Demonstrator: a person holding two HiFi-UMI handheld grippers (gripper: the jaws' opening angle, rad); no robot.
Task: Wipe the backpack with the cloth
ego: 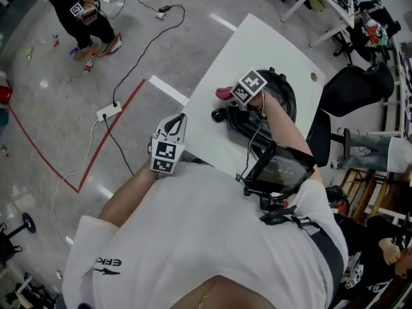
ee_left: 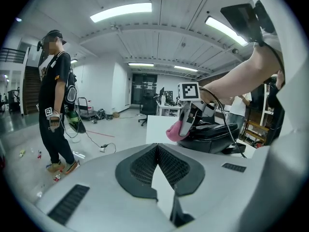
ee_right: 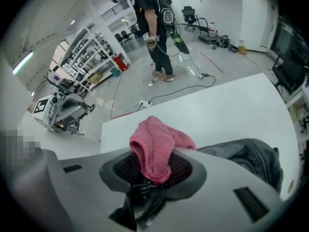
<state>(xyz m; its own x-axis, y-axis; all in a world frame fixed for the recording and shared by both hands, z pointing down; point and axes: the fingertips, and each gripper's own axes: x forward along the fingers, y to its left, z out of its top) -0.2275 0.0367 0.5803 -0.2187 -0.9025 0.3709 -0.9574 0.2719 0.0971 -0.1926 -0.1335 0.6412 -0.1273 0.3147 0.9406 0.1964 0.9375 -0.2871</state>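
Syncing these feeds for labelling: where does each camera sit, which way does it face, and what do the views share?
Head view: on the head, steeply down onto table and backpack; both arms, left tool, right tool show.
Left gripper view: on left tool, faces right tool; right forearm shows.
Right gripper view: on right tool, faces across table; its jaws grip cloth.
Shared: cloth and backpack appear in all.

The cloth (ee_right: 153,144) is pink terry: looped, rough-napped and matt. The backpack (ee_right: 253,158) is black woven fabric, smooth with a faint sheen. The table (ego: 257,44) top is white, smooth and matt. The right gripper (ee_right: 153,174) and left gripper (ee_left: 158,151) have grey matt plastic shells. Their jaw pads are black with a fine grid texture. The floor (ego: 45,127) is grey, polished and glossy, and it reflects light.
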